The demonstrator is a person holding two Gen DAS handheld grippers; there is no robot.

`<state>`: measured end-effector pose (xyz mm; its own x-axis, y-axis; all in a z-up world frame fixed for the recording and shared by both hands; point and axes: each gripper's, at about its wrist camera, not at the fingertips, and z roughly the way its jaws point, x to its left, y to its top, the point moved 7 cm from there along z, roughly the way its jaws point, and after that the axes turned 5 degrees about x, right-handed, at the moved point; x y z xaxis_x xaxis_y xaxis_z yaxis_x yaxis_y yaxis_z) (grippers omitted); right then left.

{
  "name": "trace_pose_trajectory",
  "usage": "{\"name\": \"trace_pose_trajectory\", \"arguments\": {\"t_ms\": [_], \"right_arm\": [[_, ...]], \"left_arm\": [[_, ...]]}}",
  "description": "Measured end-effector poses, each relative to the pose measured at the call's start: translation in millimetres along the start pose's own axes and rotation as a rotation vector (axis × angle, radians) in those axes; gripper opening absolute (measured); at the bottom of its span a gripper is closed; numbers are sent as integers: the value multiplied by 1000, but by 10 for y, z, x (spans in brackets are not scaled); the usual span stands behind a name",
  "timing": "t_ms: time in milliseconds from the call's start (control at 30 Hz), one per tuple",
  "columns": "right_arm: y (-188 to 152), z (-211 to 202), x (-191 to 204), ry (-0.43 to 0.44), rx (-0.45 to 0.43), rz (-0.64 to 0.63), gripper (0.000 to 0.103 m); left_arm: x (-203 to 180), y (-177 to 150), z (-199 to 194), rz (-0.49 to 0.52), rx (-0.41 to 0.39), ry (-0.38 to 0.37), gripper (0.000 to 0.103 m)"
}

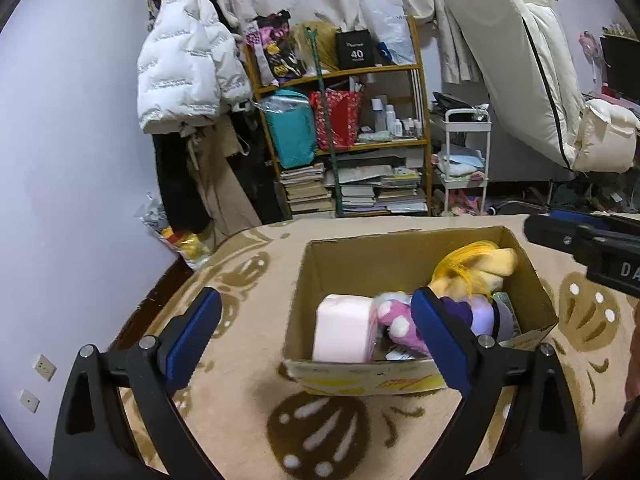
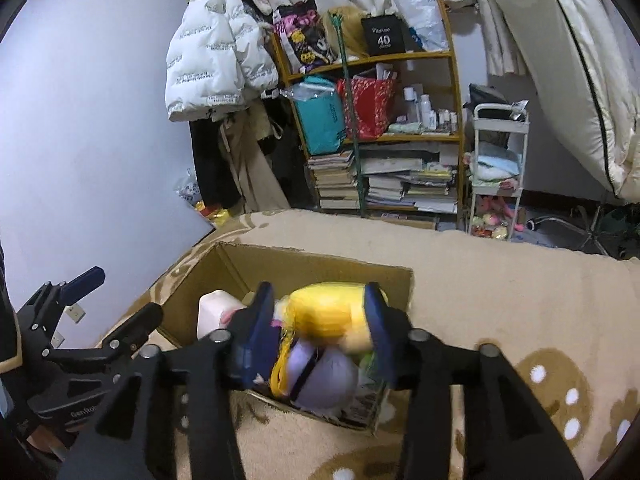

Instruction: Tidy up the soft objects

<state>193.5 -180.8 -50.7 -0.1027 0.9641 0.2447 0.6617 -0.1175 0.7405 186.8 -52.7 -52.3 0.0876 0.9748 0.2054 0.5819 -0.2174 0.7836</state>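
Observation:
A cardboard box [image 1: 362, 254] stands on a beige patterned blanket [image 1: 248, 384]. It holds a pale pink block [image 1: 344, 330], a pink spotted plush [image 1: 394, 318], a purple plush [image 1: 478, 312] and a yellow plush [image 1: 472, 270]. My left gripper [image 1: 316, 344] is open and empty, just short of the box's near wall. My right gripper [image 2: 320, 324] is over the box [image 2: 304, 268] with its fingers against both sides of the yellow plush [image 2: 326, 312]. The purple plush [image 2: 328, 376] lies below it. The right gripper's body shows in the left wrist view [image 1: 592, 246].
Behind the blanket stand a wooden shelf [image 1: 344, 136] with bags and books, a white rolling cart [image 1: 464, 164], a hanging white puffer jacket [image 1: 188, 60] and a leaning mattress [image 1: 516, 52]. A white wall [image 1: 68, 168] is on the left.

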Motion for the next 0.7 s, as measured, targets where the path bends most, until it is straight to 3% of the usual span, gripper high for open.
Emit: {"name": "trace_pose_trajectory", "arguments": {"t_ms": [367, 467, 700], "right_arm": [[40, -600, 128, -33, -108, -21, 92], [35, -805, 174, -33, -153, -18, 103], [13, -1189, 283, -46, -209, -41, 103]], "left_arm": [[362, -6, -592, -77, -65, 35, 99], [490, -34, -740, -126, -77, 10, 100], [712, -123, -1053, -192, -91, 15, 100]]}}
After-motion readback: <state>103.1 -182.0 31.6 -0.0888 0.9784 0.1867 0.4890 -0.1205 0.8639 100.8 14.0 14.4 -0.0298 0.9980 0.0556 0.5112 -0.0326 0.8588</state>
